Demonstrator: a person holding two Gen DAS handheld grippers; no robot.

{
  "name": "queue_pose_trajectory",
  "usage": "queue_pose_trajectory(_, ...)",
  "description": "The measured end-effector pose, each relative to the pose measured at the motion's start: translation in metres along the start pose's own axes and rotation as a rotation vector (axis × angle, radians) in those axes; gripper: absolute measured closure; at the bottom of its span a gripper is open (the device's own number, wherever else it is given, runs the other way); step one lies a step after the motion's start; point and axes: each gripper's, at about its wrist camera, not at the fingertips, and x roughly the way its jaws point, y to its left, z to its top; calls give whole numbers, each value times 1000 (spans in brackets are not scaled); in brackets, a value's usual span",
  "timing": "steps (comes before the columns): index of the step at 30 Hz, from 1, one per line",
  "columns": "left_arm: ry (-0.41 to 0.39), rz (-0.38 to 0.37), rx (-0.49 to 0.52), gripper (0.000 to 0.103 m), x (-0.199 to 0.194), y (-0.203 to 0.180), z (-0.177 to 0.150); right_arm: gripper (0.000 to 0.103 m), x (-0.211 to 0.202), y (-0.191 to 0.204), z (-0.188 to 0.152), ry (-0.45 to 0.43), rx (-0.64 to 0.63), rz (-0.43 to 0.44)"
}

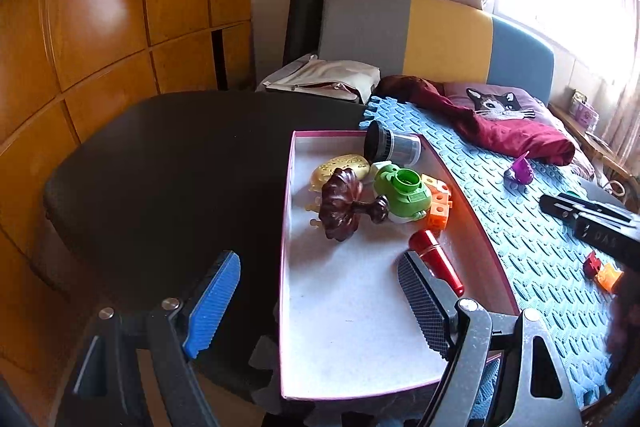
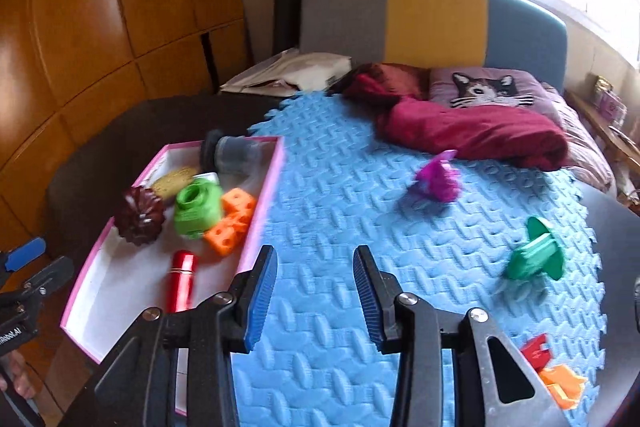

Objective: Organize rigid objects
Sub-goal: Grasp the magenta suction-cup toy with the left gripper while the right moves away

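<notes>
At the left, the left gripper [image 1: 320, 301] hangs with its jaws wide apart and empty over the near end of the pink-edged box [image 1: 286, 227]. In the box lie a dark brown flower-shaped toy [image 1: 340, 205], a green toy [image 1: 402, 193], orange cubes [image 1: 440, 203], a red cylinder [image 1: 438, 259] and a grey jar [image 1: 394, 147]. The right gripper [image 2: 315, 297] is released too, nothing between its pads, above the blue foam mat [image 2: 340, 187]. Only the right wrist view shows clearly the purple toy [image 2: 438, 179], the green plane-like toy [image 2: 536, 259] and the red and orange pieces [image 2: 554, 373] on the mat.
</notes>
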Motion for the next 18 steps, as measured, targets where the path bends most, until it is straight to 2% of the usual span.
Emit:
queue_pose_trajectory(11, 5, -27, 43, 21, 2, -17, 10, 61, -19, -80, 7, -77, 24, -161)
queue_pose_trajectory(14, 5, -37, 55, 21, 4, -24, 15, 60, -21, -111, 5, -98, 63, -219)
queue_pose_trajectory(18, -9, -56, 84, 21, 5, -38, 26, 60, -22, -158, -7, -123, 203, -301)
